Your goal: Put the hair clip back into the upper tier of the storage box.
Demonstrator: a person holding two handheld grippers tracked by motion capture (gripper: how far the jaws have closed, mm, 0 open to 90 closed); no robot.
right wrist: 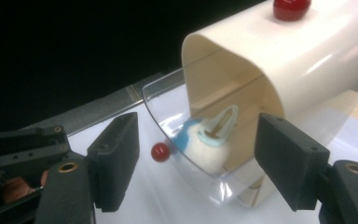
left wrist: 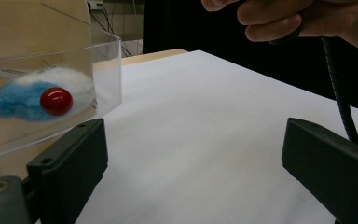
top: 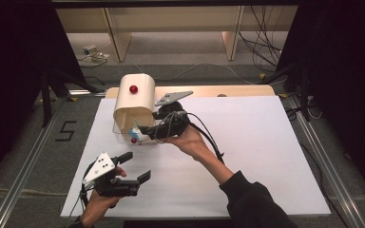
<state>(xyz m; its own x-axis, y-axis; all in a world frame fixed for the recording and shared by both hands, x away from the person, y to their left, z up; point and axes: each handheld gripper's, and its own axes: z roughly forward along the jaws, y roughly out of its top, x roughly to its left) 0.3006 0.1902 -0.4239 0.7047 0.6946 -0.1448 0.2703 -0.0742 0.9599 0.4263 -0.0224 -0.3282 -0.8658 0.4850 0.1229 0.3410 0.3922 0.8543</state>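
Judging by its fluffy look, the blue-and-white plush toy [right wrist: 200,140] inside the clear plastic drawer [right wrist: 168,100] is probably soft and light. Its middle is best pinched. Both the right gripper [right wrist: 196,163] and left gripper [top: 133,167] are held wide open, empty.

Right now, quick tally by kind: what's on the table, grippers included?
Grippers: 2, left gripper and right gripper, both open
Cream bread box with clear roll door: 1
Red knobs: 2, top knob and door knob
Blue-and-white plush toy inside the box: 1
White table mat: 1
Total: 7
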